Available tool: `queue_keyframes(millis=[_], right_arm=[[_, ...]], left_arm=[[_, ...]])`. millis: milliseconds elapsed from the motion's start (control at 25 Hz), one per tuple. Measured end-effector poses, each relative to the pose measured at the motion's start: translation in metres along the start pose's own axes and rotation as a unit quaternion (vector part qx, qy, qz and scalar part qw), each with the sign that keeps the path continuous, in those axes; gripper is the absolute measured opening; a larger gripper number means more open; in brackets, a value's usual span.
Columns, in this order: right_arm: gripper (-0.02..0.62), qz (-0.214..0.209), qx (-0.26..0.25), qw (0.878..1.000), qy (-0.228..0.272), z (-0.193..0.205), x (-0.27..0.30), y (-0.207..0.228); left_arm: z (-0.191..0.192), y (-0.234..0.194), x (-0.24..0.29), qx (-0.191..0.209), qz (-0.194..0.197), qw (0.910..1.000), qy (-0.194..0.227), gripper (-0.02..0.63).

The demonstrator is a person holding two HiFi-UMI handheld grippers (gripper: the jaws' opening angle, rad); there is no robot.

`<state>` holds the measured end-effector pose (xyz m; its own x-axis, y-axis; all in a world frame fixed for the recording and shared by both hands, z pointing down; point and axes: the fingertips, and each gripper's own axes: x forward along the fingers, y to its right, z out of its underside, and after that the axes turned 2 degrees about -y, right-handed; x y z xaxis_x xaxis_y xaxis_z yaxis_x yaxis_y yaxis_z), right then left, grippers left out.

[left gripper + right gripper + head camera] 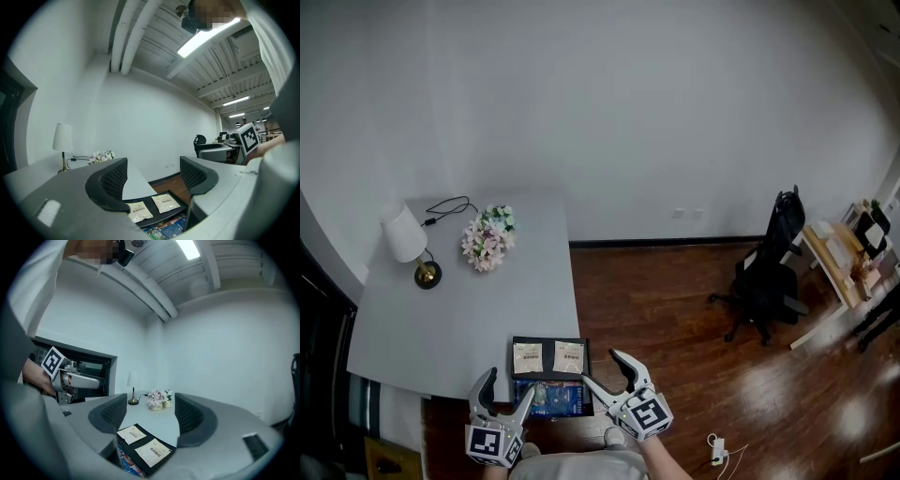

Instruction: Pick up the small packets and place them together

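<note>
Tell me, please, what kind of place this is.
Probably an office: an office chair on a wood floor, a desk at the right, and a grey table with a lamp.

Print on the two small packets (pixel 527 356) is too small to read. A blue printed sheet (pixel 555 398) shows only partly — the black board (pixel 549 343) covers its far part. The bottom edge cuts off the person (pixel 581 467).
</note>
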<state>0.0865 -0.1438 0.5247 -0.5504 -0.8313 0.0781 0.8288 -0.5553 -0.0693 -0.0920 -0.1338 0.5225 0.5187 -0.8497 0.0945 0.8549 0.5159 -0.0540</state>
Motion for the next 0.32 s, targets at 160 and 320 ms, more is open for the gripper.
queue_keyframes(millis=[160, 320], right_arm=[[0.334, 0.001, -0.002, 1.0, -0.007, 0.0001, -0.0002, -0.0006], [0.334, -0.001, -0.003, 1.0, -0.007, -0.0017, -0.0001, -0.0029]], left_arm=[[-0.0006, -0.0025, -0.0032, 0.0, -0.002, 1.0, 0.001, 0.354], [-0.0008, -0.0078, -0.0074, -0.001, -0.008, 1.0, 0.002, 0.354]])
